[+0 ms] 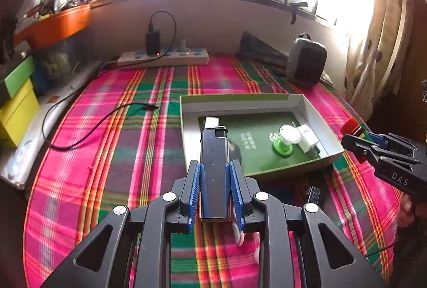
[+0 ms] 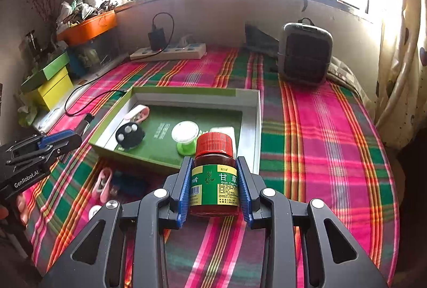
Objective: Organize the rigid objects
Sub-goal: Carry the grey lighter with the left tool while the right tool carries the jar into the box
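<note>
Two grippers work above a plaid bedspread [image 2: 320, 128], each near the open green box [image 2: 248, 128] lying on it. The right gripper [image 2: 214, 181] pinches a red-capped medicine bottle [image 2: 214, 176] upright between its blue pads, at the box's near right corner. The left gripper [image 1: 214, 181] clamps a dark lighter [image 1: 214, 170] lengthwise between its fingers, the lighter's head reaching over the box's near left wall. Inside the box sit a green spool [image 2: 185, 137] and a black round piece [image 2: 130, 136].
</note>
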